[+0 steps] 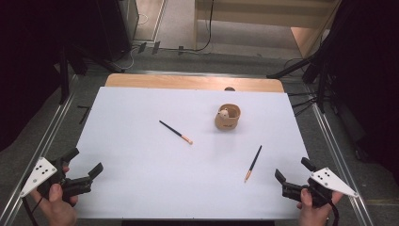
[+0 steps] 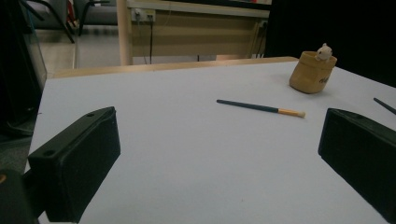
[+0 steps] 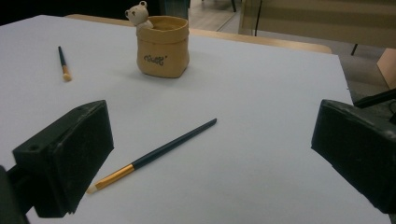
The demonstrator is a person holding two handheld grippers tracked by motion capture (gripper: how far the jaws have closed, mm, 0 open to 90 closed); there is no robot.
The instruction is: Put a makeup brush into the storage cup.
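At the bottom left of the high view, the left gripper (image 1: pixel 84 172) rests at the sheet's (image 1: pixel 141 188) edge, jaws spread wide and empty. At the bottom right, the right gripper (image 1: pixel 292 177) is likewise wide open, holding nothing. Just above it, right of centre, lies one brush (image 1: pixel 252 163). Another brush (image 1: pixel 176 132) lies near the centre. Farther up, right of centre, stands a tan pot (image 1: pixel 227 117) with a small bear figure (image 1: pixel 224 113) at its rim.
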